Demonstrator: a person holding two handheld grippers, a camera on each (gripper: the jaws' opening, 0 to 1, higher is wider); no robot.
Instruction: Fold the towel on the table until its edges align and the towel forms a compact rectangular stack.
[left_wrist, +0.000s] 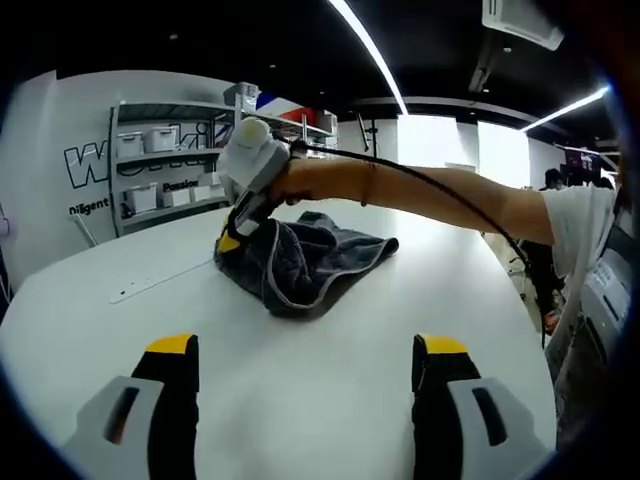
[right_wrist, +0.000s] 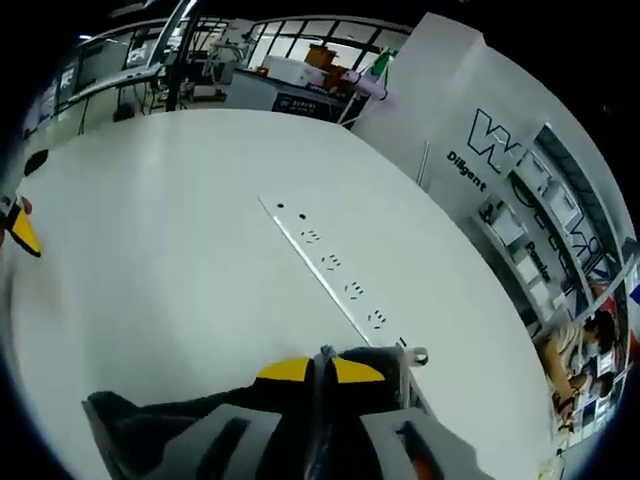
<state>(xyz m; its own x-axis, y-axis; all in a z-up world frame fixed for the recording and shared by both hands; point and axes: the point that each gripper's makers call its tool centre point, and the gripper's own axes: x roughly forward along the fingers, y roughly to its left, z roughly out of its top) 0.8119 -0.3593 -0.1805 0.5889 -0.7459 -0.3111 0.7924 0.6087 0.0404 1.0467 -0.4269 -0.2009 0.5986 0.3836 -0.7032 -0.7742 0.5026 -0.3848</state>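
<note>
Big white table (left_wrist: 330, 370) with the dark grey towel (left_wrist: 300, 262) bunched up in a heap near the middle. Right gripper (left_wrist: 236, 232) has its jaws pinched on the towel's left edge, while the left gripper (left_wrist: 305, 352) hangs back over bare tabletop, jaws spread wide. There's a power strip (right_wrist: 330, 265) set into the table just past the towel.

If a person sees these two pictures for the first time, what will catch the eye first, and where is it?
First, the dark grey towel, bunched in a heap near the middle of the white table in the left gripper view, where the right gripper pinches its left edge. In the right gripper view the jaws are shut on the towel at the bottom. The left gripper stands open in the foreground, holding nothing.
</note>
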